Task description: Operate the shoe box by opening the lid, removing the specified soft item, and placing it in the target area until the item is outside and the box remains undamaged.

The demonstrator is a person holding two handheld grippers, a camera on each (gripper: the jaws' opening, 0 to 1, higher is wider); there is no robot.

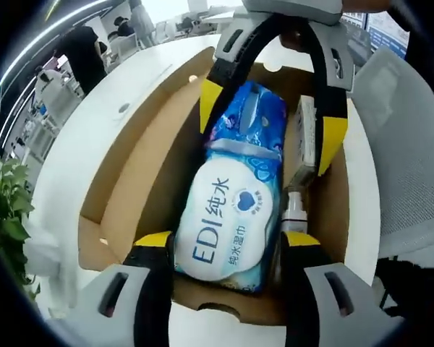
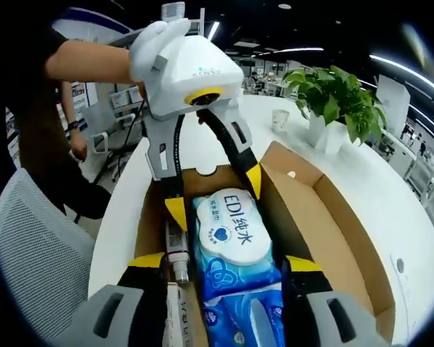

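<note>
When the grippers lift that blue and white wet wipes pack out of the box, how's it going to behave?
The wet wipes pack looks like a soft film pouch, so it will probably sag between the left gripper and right gripper. Its glossy wrap may slip. It looks full, so likely fairly heavy for its size.

Bottle [image 1: 294, 210] label unreadable, partly hidden

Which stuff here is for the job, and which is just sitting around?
For the job:
- shoe box, lid open
- wipes pack, jaws of both grippers either side of it
- left gripper
- right gripper

Just sitting around:
- small bottle and flat carton in the box
- potted plant
- cup
- mesh chair
</note>
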